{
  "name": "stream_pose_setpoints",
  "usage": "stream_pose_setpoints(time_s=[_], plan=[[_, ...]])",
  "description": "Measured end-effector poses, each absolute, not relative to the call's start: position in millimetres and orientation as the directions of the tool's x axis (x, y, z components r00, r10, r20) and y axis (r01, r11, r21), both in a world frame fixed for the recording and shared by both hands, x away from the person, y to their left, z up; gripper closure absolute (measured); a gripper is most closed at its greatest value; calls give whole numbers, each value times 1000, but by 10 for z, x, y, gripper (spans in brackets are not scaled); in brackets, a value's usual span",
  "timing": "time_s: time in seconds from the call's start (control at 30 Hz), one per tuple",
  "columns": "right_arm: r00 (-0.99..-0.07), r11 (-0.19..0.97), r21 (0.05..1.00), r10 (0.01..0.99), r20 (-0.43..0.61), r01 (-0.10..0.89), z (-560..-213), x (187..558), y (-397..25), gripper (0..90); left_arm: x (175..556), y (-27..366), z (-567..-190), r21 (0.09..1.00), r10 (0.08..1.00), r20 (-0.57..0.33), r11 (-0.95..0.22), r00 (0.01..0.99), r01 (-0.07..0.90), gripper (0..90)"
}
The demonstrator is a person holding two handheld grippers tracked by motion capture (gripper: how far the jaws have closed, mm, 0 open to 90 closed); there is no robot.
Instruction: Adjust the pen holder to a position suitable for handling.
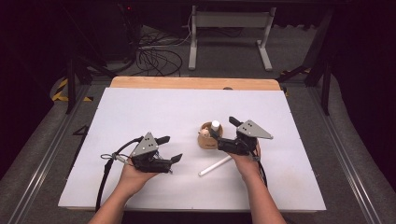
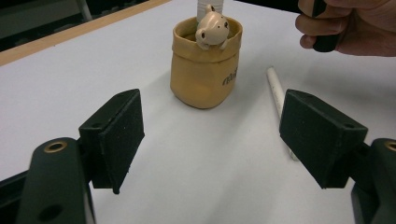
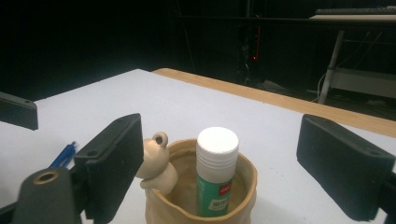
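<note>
A tan, bag-shaped holder [image 1: 206, 138] with a small animal figure on its rim is seen near the middle of the white table [image 1: 140, 112], a white-capped green glue stick [image 3: 215, 175] standing upright inside it. The right gripper [image 1: 223, 129] is held just over it, jaws spread and empty. The left gripper [image 1: 169, 149] is held apart, also spread. A white stick [image 1: 215, 166] lies toward the near edge; placing it in the holder is judged the likely next step.

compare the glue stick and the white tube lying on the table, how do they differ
The glue stick stands upright inside the tan holder; the white tube lies flat on the bare table. The glue stick has a green labelled body under a white cap; the tube is plain white all along. The tube looks slimmer and longer. Both are cylinders, and neither is gripped.
</note>
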State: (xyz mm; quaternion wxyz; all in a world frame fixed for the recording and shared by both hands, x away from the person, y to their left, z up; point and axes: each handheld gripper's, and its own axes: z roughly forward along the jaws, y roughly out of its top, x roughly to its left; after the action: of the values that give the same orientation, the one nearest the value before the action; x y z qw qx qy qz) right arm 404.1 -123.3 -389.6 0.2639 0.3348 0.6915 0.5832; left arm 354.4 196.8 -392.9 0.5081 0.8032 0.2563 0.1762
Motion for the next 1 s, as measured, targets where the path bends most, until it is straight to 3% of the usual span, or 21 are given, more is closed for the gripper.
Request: stream_pose_setpoints(time_s=[1.0], plan=[[-615, 66, 986, 787, 44, 154, -3692, 3857, -1597, 53, 3569, 2011, -3947, 909, 603, 6, -337, 797, 247, 226]])
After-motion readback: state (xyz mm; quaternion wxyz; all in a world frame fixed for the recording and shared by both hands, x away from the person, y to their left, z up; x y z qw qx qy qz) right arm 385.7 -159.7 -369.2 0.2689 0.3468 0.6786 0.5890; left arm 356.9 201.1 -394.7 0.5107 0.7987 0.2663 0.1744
